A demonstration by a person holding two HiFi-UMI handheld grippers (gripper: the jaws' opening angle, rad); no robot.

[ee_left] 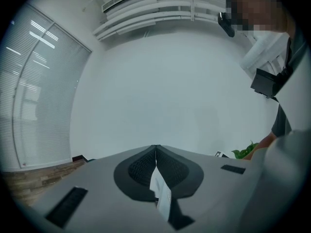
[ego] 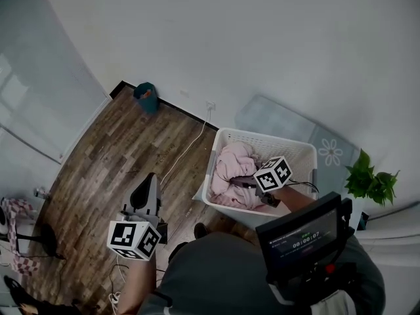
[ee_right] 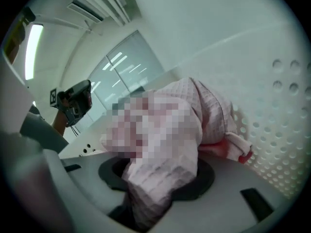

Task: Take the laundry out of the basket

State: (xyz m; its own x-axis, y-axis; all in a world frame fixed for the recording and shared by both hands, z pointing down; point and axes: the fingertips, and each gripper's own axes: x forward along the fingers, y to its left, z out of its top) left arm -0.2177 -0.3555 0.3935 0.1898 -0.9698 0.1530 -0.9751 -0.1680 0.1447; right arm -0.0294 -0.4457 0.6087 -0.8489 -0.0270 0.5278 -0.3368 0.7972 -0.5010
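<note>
The white basket stands to the person's right, with pink laundry heaped inside. The right gripper reaches in, jaws clamped on a fold that trails ahead and below. The left gripper, jaws pressed together, hangs well apart over the floor.

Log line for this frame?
right gripper: shut on pink laundry | laundry: in basket | left gripper: shut, over floor

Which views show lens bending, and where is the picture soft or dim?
Head view: floor edges curve, bottom dim. Left gripper view: round dark border, blinds bow. Right gripper view: same border; pink cloth near the lens looks soft, partly under a mosaic patch.
</note>
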